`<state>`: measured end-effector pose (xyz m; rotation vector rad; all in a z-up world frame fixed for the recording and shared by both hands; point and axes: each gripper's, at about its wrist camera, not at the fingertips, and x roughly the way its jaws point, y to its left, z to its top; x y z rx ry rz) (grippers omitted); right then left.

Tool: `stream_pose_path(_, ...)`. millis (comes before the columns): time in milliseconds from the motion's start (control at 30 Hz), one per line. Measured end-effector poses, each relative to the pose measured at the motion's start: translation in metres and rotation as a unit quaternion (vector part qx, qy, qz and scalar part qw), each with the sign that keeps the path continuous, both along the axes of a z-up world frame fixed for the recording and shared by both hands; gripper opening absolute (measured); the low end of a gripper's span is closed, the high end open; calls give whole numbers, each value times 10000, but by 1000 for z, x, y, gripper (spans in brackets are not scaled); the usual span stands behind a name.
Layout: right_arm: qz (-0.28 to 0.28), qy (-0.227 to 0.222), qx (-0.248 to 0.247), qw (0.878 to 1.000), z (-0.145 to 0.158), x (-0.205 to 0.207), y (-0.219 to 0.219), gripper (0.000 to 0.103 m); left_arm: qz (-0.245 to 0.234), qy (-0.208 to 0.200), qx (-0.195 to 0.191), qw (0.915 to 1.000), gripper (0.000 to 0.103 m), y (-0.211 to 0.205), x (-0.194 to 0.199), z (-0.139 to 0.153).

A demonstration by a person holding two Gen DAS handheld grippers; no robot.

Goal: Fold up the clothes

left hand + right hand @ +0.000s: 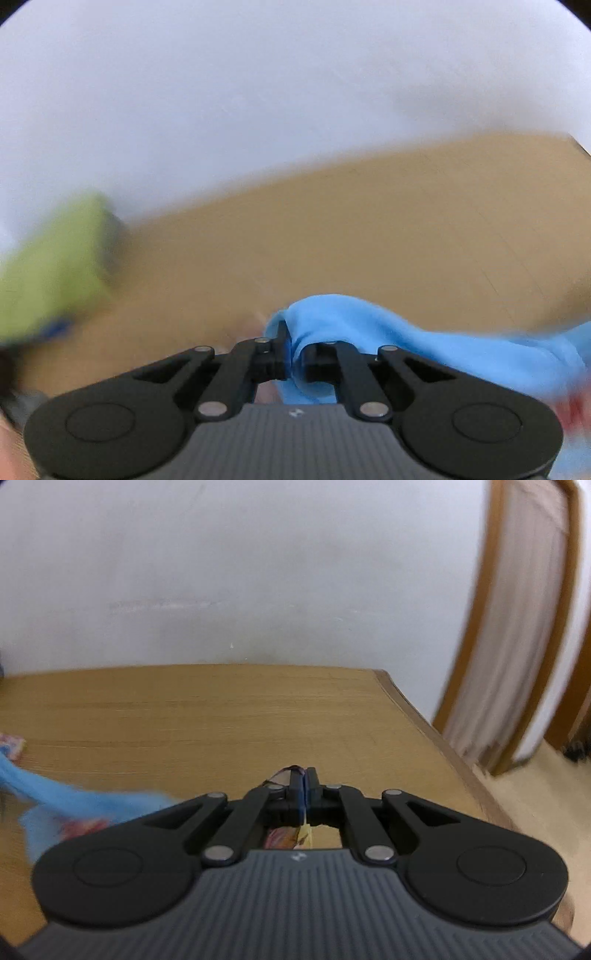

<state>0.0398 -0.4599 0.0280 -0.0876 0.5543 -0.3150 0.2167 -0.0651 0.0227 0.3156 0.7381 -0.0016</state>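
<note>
- The wall [258,572] fills the upper half of both views; only the right wrist view shows a curtain [517,627] in a brown wooden frame at the far right and the pale floor [535,794] below it.
- The surface [221,716] is light brown wood. The right view shows its far edge along the wall and its right-hand corner sharply; the left view [369,221] shows it badly blurred.
- Only the left view shows a green bundle [59,262] at the left edge, blurred, with a bit of dark blue at its lower end; what it is I cannot tell.
- The cloth [424,343] is light blue. In the left view it runs from the gripper tips away toward the lower right edge, its long axis roughly sideways. In the right view [74,805] it comes in from the left edge, blurred, with a pink-red print near its lower side.
- The left gripper [290,349] is closed tight on a fold of the blue cloth, which bulges above and right of the tips.
- The right gripper [303,779] is pinched narrow on a thin edge of printed fabric, with pink and yellow showing below the tips; whether this is part of the same cloth I cannot tell.
</note>
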Motion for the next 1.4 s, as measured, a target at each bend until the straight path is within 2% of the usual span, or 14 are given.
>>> stream_pose_path(67, 27, -351, -454, 9983, 33, 43, -7, 4, 409, -683, -69, 9968, 5, 24, 12, 61)
stream_pose_path(133, 236, -1129, -709, 9908, 81, 45, -1, 4, 645, -1328, -196, 9889, 6, 45, 4, 115)
stream_pose_path(200, 462, -1910, -941, 9760, 129, 43, 5, 4, 731, -1819, -94, 9806, 7, 57, -17, 154)
stream_pose_path(267, 681, -2361, -1345, 9600, 153, 25, 18, 4, 773, -2044, -10, 9758, 8, 64, -42, 169)
stream_pose_path(367, 869, -2450, -1553, 9531, 145, -5, 26, 4, 719, -1973, -21, 9777, 13, 66, -75, 152)
stream_pose_path(467, 911, -2033, -1490, 9634, 103, -31, 23, 4, 731, -1580, 19, 9847, 23, 61, -104, 101)
stream_pose_path(633, 605, -829, -794, 9915, 5, -73, 4, 4, 604, -33, -186, 9980, 32, 41, -141, -19)
stream_pose_path(733, 118, 9, -679, 9976, -53, -84, -15, 4, 582, 882, -555, 9929, 32, 26, -155, -76)
stream_pose_path(833, -314, 648, -590, 9957, -93, -85, -37, 4, 399, 1376, -797, 9865, 32, 17, -163, -98)
stream_pose_path(1000, -597, 1325, -335, 9888, -112, -69, -51, 7, -212, 1725, -960, 9801, 39, 11, -182, -102)
stream_pose_path(1033, -637, 1421, -283, 9874, -113, -65, -51, 14, -234, 1698, -952, 9806, 43, 9, -182, -103)
stream_pose_path(1133, -605, 1138, -340, 9911, -103, -71, -31, 39, -166, 1567, -917, 9832, 50, 13, -189, -94)
stream_pose_path(1233, -571, 627, -261, 9961, -60, -49, -21, 55, -31, 1449, -920, 9852, 51, 25, -186, -80)
stream_pose_path(1400, 576, 175, 589, 9964, -37, -26, 35, 60, 99, 1074, -572, 9925, 56, 55, -141, -54)
